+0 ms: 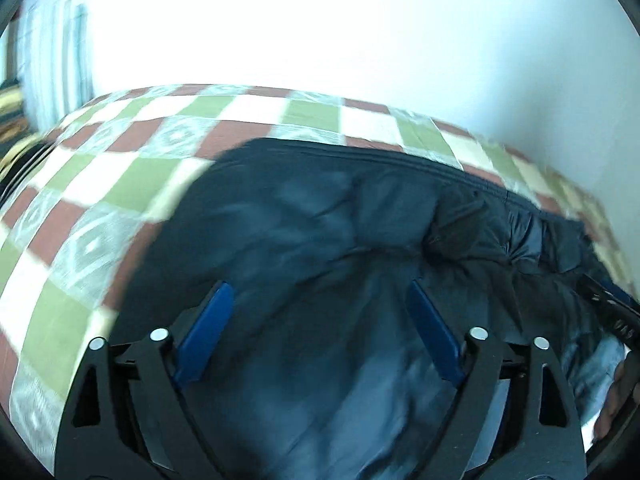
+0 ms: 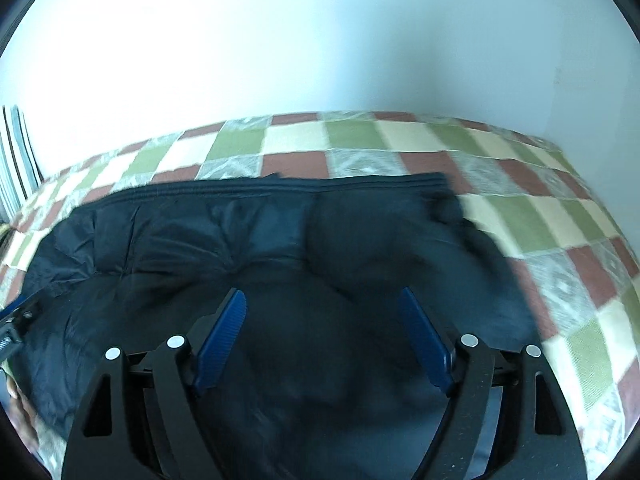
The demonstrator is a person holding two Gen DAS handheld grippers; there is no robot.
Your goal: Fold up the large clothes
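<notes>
A dark navy padded jacket (image 1: 320, 220) lies bunched on a checked bedspread (image 1: 100, 184), its zipped or hemmed edge running along the far side. My left gripper (image 1: 320, 292) hangs above the jacket's left half, its blue pads wide apart with no cloth between them. In the right wrist view the same jacket (image 2: 280, 232) spreads across the bedspread (image 2: 540, 216). My right gripper (image 2: 322, 300) hovers over the jacket's right half, jaws wide and empty. The other gripper shows at the right edge of the left view (image 1: 612, 312) and at the left edge of the right view (image 2: 12, 320).
A white wall (image 1: 320, 40) rises behind the bed. Striped fabric (image 1: 52, 60) hangs at the far left. The bedspread drops off at the right edge (image 2: 600, 300). A hand (image 1: 616, 400) shows at the lower right of the left wrist view.
</notes>
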